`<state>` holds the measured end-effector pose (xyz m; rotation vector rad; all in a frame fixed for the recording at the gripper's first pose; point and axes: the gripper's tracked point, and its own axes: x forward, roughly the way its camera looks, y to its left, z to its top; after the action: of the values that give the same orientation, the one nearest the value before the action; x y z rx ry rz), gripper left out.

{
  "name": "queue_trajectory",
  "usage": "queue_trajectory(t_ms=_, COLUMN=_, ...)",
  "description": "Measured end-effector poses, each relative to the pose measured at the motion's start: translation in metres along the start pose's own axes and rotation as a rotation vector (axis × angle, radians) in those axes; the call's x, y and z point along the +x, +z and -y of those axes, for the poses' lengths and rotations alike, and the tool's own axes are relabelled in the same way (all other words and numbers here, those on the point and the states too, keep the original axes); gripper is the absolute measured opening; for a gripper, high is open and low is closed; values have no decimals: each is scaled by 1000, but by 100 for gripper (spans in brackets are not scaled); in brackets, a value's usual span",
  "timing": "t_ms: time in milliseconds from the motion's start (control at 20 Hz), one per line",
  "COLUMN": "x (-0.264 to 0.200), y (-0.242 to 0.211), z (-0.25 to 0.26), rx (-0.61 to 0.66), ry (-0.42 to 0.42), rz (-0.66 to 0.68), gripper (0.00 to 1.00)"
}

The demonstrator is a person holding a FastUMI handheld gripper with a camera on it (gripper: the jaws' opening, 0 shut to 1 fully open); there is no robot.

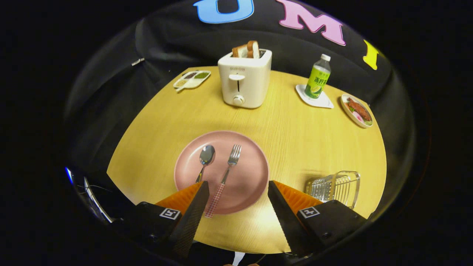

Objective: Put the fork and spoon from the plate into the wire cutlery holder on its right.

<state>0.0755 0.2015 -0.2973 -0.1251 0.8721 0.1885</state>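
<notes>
So the tongs were spread wide and holding nothing, with the steel fork with the checked handle and steel spoon lying lengthwise just ahead on the round pink plate, wire cutlery holder off right on the wooden surface.

The gripper hovers over the near edge of the counter with its jaws spread wide, gripping nothing. Between them lies a pink plate carrying a spoon and, beside it, a fork with a checked handle, apart from each other. The wire cutlery holder stands at the near right corner. Along the far edge sit a sectioned dish, a toaster with bread, a bottle on a coaster, and a plate of food.
</notes>
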Motion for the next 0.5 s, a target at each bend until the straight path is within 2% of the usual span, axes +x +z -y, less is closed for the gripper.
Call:
queue_trajectory(t_ms=100, x=12, y=-4, z=-6, rx=-1, ry=3, rz=-35, gripper=99)
queue_trajectory(t_ms=200, x=22, y=-12, z=-10, rx=-16, ry=-1, rz=-72, gripper=89)
queue_trajectory(t_ms=250, x=27, y=-17, z=-11, rx=-18, ry=-1, rz=-95, gripper=79)
queue_trajectory(t_ms=300, x=31, y=-22, z=-14, rx=-12, ry=3, rz=-116, gripper=75)
queue_trajectory(t_ms=500, x=44, y=-38, z=-22, rx=14, ry=21, rz=-192, gripper=73)
